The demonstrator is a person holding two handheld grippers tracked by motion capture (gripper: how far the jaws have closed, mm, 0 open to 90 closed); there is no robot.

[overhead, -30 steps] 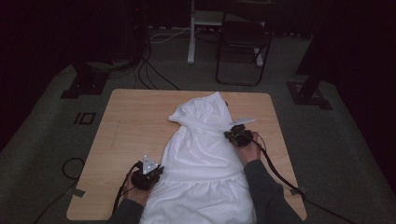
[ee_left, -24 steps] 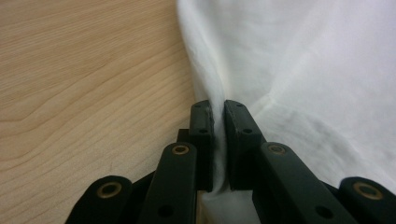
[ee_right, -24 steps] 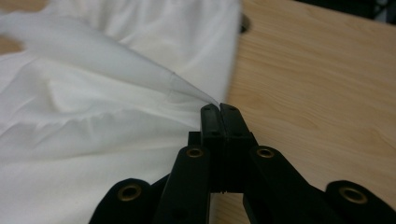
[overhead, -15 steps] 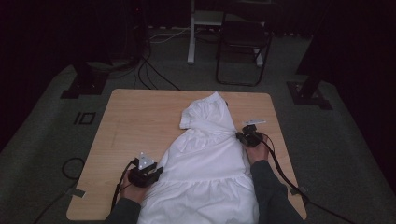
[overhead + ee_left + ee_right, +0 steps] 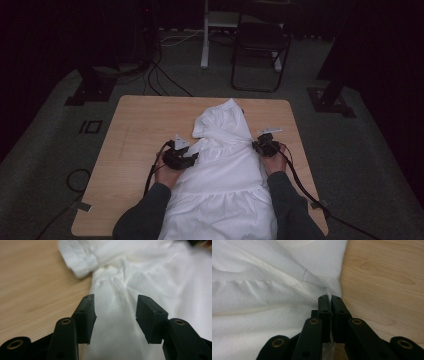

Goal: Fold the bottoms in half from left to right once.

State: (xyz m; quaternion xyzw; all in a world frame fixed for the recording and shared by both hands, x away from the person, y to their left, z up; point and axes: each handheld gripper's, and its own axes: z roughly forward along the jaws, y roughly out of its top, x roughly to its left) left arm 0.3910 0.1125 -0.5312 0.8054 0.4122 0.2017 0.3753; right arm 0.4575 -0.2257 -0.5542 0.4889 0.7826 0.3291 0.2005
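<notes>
On the table [image 5: 135,130]: 1 white garment [image 5: 222,175], lying flat along the middle, hem end hanging off the near edge between the person's forearms, top end folded over toward the far side.

Left gripper [image 5: 115,312]: at the garment's left side by the ribbed cuff [image 5: 80,262]; jaws have just been opening and stand apart, cloth lying under and between them, pads not pressing on it.

Right gripper [image 5: 329,315]: at the garment's right edge, jaws together, clamped on a thin pinch of cloth where fabric meets bare wood.

Step in hand, as judged: folding; the left side appears released, the right edge gripped for carrying.

Next move calls for: lifting the pinched right edge and drawing it across the middle, keeping the layer flat, while the left gripper stays clear or takes a matching hold.
</notes>
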